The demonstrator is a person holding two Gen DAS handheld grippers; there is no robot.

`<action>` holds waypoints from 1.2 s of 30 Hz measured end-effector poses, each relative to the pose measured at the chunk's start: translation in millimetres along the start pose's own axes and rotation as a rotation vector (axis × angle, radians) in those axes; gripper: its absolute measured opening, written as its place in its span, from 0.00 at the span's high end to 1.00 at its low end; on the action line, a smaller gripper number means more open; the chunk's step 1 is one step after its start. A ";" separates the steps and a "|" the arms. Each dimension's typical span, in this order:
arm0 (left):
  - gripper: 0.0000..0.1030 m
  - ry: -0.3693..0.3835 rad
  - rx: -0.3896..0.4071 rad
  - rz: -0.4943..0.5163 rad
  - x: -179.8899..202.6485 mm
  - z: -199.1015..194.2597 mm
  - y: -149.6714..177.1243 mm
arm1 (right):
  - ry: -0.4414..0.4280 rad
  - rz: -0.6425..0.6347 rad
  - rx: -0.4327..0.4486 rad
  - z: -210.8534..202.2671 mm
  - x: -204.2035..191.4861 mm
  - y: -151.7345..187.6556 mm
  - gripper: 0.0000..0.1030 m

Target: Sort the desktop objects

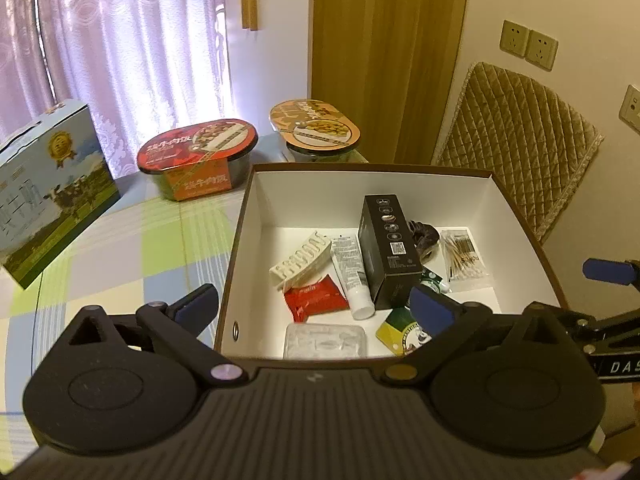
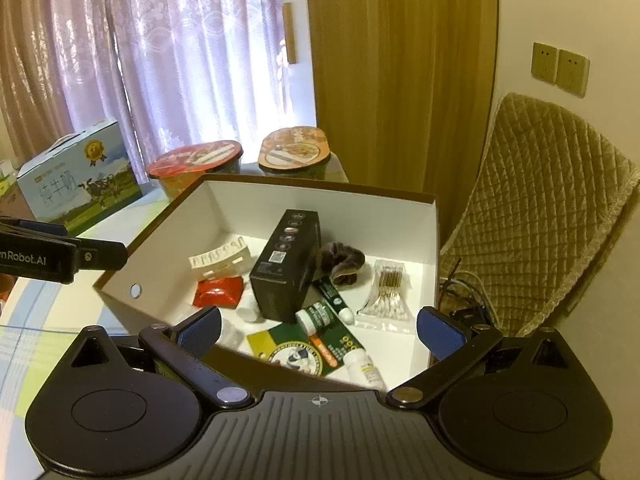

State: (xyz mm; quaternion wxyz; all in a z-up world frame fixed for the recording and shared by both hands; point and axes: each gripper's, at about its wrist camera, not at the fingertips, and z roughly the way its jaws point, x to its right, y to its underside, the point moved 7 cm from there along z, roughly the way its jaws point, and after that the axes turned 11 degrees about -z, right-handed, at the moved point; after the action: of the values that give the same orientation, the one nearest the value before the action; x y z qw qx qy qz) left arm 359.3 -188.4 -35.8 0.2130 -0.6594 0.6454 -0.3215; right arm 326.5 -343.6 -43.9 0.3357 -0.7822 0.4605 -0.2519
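Your left tool [image 1: 316,304] and right tool [image 2: 320,330] both gape wide, nothing between them, above the box's [image 1: 244,216] near edge; black carton [image 1: 390,252], tube [image 1: 352,276] and red sachet [image 1: 316,300] lie inside.

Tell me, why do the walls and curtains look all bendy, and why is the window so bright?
Left wrist view: the fisheye lens curves the door, and daylight washes out the curtain. Right wrist view: same bending, bright curtain, darker box inside.

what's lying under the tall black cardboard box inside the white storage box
The black cardboard box leans over a white tube and a green-labelled tube; their covered ends and anything else beneath it cannot be seen.
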 end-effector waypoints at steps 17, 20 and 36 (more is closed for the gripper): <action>0.01 -0.019 0.012 -0.024 -7.0 -64.1 39.1 | 0.016 0.024 -0.015 -43.5 -27.6 24.4 0.02; 0.01 -0.024 -0.005 -0.027 -8.2 -69.7 47.0 | 0.022 0.028 -0.014 -49.6 -30.5 27.3 0.02; 0.01 -0.041 -0.052 -0.018 -12.4 -89.2 76.1 | 0.020 0.053 -0.031 -63.1 -43.2 40.5 0.02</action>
State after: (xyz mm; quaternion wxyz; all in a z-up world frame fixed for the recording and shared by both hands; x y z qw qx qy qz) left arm 243.1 -169.9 -28.0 0.2063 -0.6771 0.6428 -0.2930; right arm 240.4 -337.9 -37.3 0.3255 -0.7723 0.4880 -0.2437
